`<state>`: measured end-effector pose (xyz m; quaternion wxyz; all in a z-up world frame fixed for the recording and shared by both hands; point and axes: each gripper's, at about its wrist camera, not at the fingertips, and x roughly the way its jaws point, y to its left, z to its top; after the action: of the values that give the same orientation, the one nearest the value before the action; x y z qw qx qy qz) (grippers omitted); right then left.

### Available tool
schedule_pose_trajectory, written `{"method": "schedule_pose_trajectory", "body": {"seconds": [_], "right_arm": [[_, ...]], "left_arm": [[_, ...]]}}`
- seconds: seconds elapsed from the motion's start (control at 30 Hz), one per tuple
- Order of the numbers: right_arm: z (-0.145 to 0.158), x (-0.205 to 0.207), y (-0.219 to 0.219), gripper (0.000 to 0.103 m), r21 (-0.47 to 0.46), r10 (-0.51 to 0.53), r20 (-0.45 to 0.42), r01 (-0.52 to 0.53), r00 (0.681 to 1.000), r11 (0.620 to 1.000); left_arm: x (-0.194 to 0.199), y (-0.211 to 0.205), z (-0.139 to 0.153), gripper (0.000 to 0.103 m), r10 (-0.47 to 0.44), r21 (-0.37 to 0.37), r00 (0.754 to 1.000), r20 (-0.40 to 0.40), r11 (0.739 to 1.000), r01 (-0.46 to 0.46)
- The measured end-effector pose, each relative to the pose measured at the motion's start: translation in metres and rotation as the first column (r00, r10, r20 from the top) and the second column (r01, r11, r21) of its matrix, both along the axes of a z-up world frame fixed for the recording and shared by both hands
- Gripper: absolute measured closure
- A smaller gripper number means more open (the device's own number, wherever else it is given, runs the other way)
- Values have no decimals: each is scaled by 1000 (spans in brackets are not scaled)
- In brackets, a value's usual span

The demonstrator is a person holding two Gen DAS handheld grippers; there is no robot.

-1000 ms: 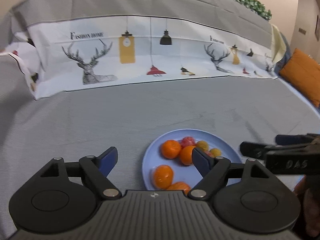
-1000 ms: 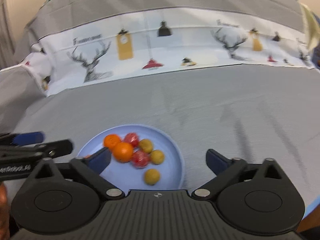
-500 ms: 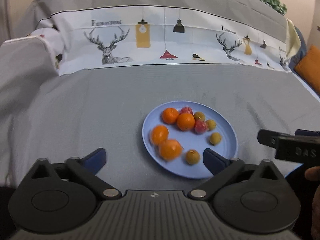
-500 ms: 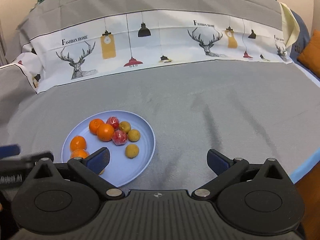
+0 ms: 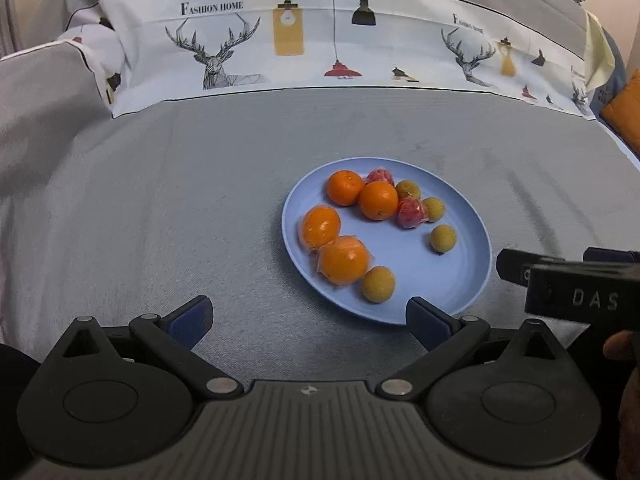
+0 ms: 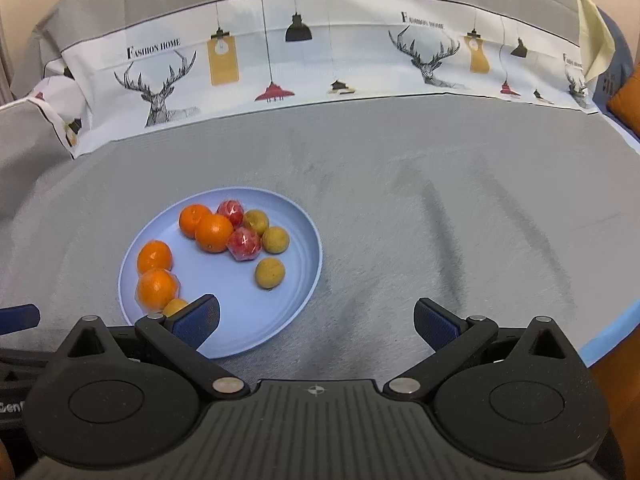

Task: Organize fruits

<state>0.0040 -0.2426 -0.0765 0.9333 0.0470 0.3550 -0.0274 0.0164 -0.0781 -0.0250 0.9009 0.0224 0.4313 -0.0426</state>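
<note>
A light blue plate point(image 5: 460, 272) lies on the grey cloth and also shows in the right wrist view point(image 6: 224, 280). It holds several oranges point(image 5: 378, 200) point(image 6: 214, 233), two red wrapped fruits point(image 5: 410, 213) point(image 6: 244, 243) and several small yellow-brown fruits point(image 5: 443, 238) point(image 6: 270, 273). My left gripper point(image 5: 308, 316) is open and empty, just short of the plate's near rim. My right gripper point(image 6: 316, 318) is open and empty, its left finger over the plate's near edge. The right gripper's side shows in the left wrist view point(image 5: 568, 280).
A white printed cloth with deer and lamps point(image 5: 320, 40) hangs over the grey backrest behind. An orange cushion point(image 5: 624, 116) lies at the far right. The blue front edge of the surface point(image 6: 612, 332) runs at the lower right.
Both grippers have pulled back and risen from the plate, so the whole plate now shows. The fruits have not moved. Both grippers stay open.
</note>
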Motion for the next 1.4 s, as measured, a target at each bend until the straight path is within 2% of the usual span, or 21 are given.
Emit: {"method": "schedule_pose_trajectory", "body": {"seconds": [0.23, 1.4], "right_arm": [[0, 0, 5, 1, -9, 10, 8, -10, 1000, 1000], [-1, 0, 2, 1, 2, 5, 2, -5, 1000, 1000]], "left_arm": [[5, 7, -3, 0, 26, -14, 999, -37, 1000, -27], [7, 5, -5, 0, 26, -23, 999, -45, 999, -27]]}}
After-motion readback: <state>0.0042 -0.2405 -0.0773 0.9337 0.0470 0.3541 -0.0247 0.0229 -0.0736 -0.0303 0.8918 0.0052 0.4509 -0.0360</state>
